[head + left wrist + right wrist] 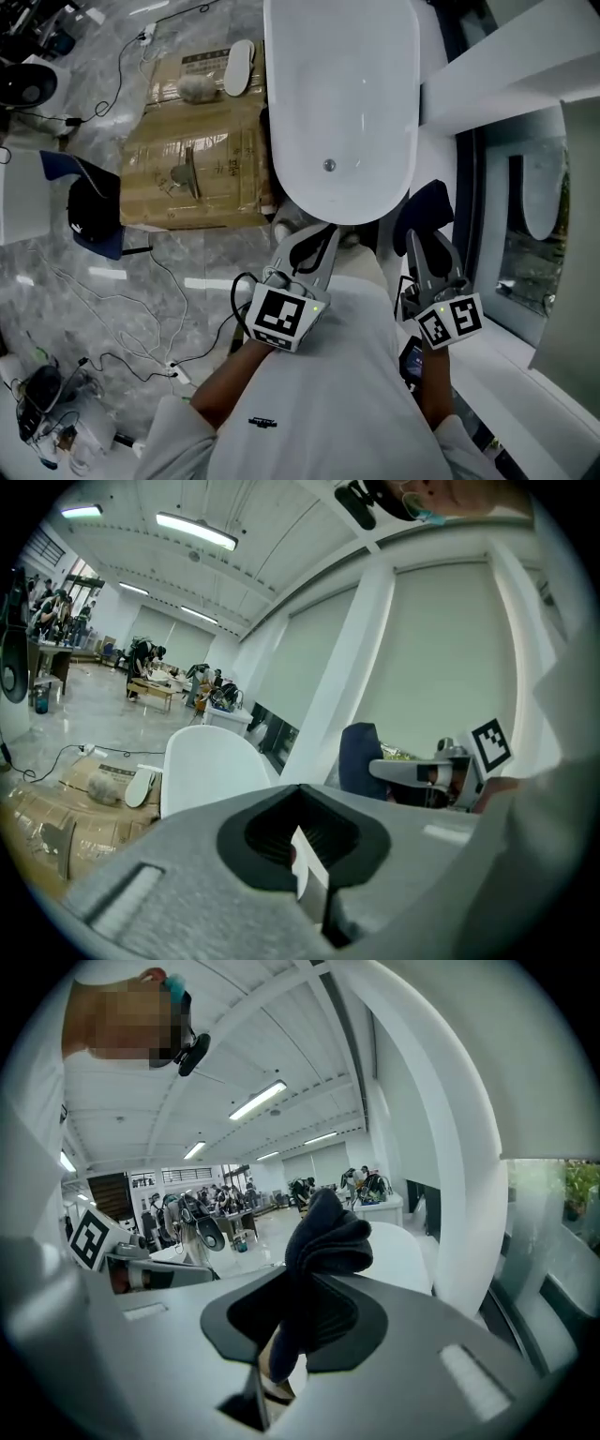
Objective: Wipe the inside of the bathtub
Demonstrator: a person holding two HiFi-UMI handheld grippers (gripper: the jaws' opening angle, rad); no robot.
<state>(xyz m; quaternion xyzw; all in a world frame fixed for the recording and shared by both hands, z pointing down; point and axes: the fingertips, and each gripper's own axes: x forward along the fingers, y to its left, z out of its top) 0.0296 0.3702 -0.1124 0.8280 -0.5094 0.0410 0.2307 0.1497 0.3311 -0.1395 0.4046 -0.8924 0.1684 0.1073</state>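
Close to our chest, our right gripper [298, 1326] is clamped on a dark cloth [323, 1237], ready for wiping. Our left gripper [302, 844] is closed on nothing, spare. The white bathtub [337, 84] lies just ahead, not yet touched.

The bathtub [342, 103] stands ahead. Cardboard [192, 169] lies on the floor to its left, with a cap [94, 211] further left. The left gripper [314, 246] and right gripper [431, 253] sit at the bathtub's near end, with a cloth [427, 202] in the right gripper's jaws.
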